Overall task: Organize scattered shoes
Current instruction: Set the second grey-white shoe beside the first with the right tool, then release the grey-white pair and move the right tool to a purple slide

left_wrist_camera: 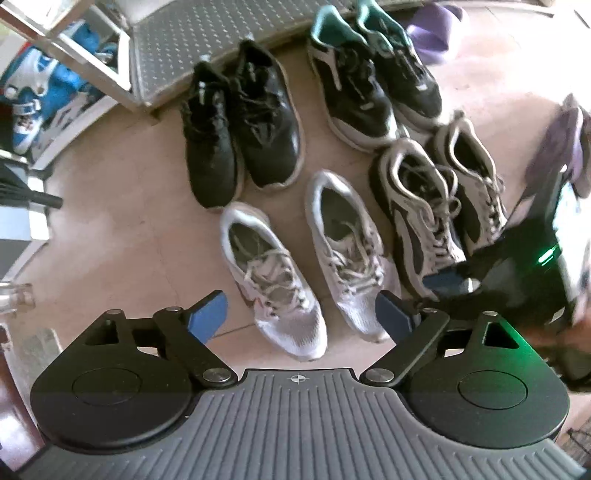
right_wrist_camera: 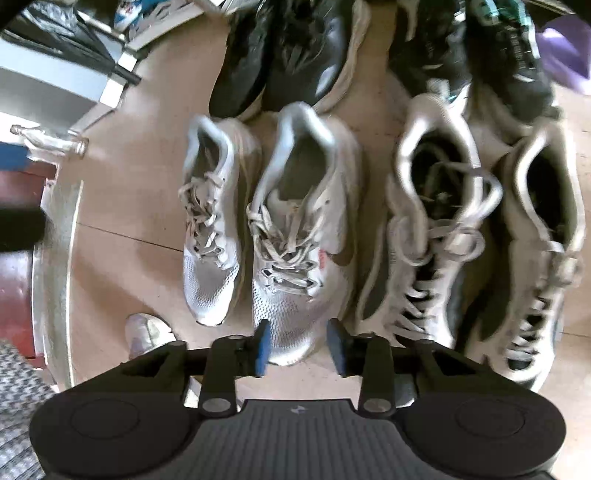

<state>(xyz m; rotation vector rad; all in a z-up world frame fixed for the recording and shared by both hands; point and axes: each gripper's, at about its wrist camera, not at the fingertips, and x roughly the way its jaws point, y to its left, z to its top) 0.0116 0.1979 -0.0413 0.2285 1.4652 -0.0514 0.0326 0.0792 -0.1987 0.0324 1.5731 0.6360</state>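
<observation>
Four pairs of shoes stand on the tan floor. A white mesh pair lies nearest: left shoe, right shoe. Behind them are a black pair, a black-and-teal pair and a grey-and-black pair. My left gripper hangs open and wide above the white pair's toes, holding nothing. My right gripper is open, and the toe of the right white shoe lies between its blue pads without being pressed. Its black body shows at the right of the left wrist view. The left white shoe sits beside it.
A metal tread-plate step runs behind the shoes. Blue-and-white skates sit under a frame at far left. A glass bottle lies on the floor at left. A purple object is at back right. A pale shoe toe shows near the right gripper.
</observation>
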